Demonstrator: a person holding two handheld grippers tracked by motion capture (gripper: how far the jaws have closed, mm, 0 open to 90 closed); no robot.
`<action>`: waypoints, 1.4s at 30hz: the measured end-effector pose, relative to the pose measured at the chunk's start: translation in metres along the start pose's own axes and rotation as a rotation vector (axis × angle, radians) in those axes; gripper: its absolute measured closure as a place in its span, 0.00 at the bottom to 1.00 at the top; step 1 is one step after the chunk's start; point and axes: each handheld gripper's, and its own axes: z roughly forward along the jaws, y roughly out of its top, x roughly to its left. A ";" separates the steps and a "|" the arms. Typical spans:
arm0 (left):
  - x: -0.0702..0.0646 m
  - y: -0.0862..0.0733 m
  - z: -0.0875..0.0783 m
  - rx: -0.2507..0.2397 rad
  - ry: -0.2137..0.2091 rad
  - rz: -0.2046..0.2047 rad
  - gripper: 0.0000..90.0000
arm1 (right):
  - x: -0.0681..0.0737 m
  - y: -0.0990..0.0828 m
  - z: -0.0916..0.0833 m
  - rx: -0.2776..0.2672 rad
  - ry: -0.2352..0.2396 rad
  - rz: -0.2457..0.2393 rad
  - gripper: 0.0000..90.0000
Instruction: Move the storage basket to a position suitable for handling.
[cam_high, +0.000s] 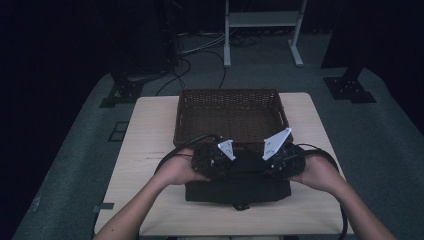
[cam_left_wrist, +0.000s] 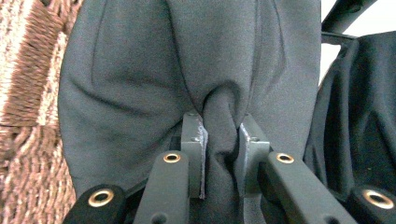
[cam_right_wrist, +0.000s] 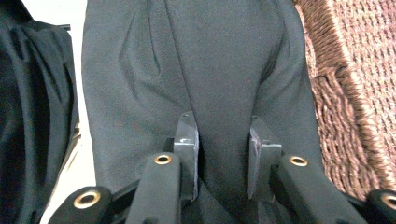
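1. Left gripper (cam_left_wrist: 222, 140) is clamped on a bunched fold of the dark cloth (cam_left_wrist: 187, 70).
2. Right gripper (cam_right_wrist: 223, 140) grips it too.
3. Cloth sits at the worktop's (cam_high: 145, 150) near edge, just before the basket (cam_high: 230, 112).

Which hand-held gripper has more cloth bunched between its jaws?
The left hand-held gripper: the dark cloth puckers into a twisted wad between its pads. In the right hand-held gripper the fold lies flat.

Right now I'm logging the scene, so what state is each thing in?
Left hand-held gripper: shut on the dark folded cloth.
Right hand-held gripper: shut on the same cloth.
Dark folded cloth: pinched in both, bunched.
Brown woven wicker basket: upright, empty.
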 end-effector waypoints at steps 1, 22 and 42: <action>0.000 0.000 0.000 0.000 0.000 0.000 0.85 | 0.000 0.000 0.000 0.000 0.000 0.000 0.77; 0.010 0.015 -0.040 0.004 0.029 0.015 0.85 | -0.015 0.021 -0.030 -0.044 -0.012 -0.006 0.77; 0.023 0.031 -0.071 -0.007 0.054 0.025 0.85 | -0.032 0.045 -0.061 -0.027 -0.045 -0.047 0.77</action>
